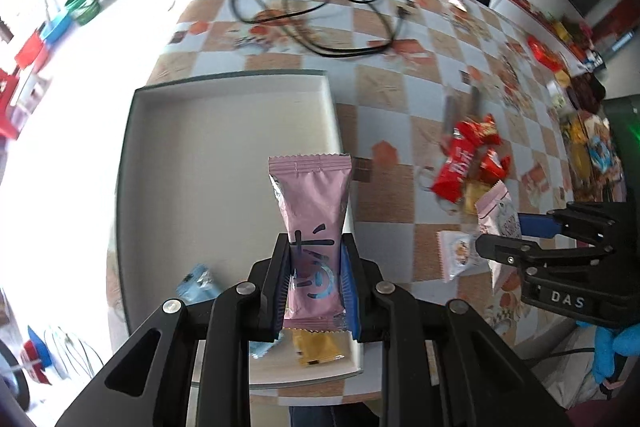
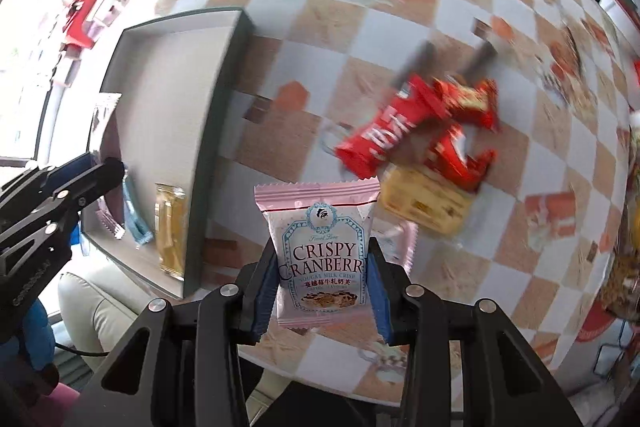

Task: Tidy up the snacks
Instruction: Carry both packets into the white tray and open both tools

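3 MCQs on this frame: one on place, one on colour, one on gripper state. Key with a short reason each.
1. Where does the yellow packet lie?
A. Inside the shallow box
B. On the black cable
C. Between the right gripper's fingers

2. What colour is the long packet in the left gripper?
A. Green
B. Pink
C. Red

3. What is the state of the right gripper?
A. Open over the red packets
B. Shut with nothing in it
C. Shut on the Crispy Cranberry packet

Key:
1 A: it rests on the floor of the shallow box, near the wall at the loose snacks' side.
2 B: its wrapper is pink with dark lettering.
3 C: the blue pads press both sides of the Crispy Cranberry packet.
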The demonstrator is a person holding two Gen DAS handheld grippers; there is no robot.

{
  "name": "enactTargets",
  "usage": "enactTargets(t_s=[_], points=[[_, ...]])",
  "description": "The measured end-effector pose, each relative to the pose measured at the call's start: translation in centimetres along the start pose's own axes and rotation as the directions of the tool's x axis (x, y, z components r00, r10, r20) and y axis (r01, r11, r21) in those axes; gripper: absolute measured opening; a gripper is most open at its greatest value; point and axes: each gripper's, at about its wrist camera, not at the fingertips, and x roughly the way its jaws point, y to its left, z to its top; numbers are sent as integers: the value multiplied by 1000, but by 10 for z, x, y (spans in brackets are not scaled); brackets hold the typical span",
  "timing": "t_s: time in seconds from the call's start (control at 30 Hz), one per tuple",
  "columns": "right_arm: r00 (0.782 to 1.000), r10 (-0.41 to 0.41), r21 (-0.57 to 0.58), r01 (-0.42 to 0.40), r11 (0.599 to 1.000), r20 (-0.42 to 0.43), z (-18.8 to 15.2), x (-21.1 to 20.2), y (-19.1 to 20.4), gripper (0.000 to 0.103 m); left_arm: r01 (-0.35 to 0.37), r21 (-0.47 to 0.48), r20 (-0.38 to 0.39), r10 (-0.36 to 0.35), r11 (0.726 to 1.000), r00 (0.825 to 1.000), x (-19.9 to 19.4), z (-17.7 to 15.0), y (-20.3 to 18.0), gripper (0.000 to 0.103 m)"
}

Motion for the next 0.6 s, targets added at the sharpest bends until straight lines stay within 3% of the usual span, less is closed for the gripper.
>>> enactTargets(t_s=[0.6], points=[[999,21,-133,-24,991,-28,24,7,75,42,-35,-103,-38,32,994,999,9,-9,55,26]])
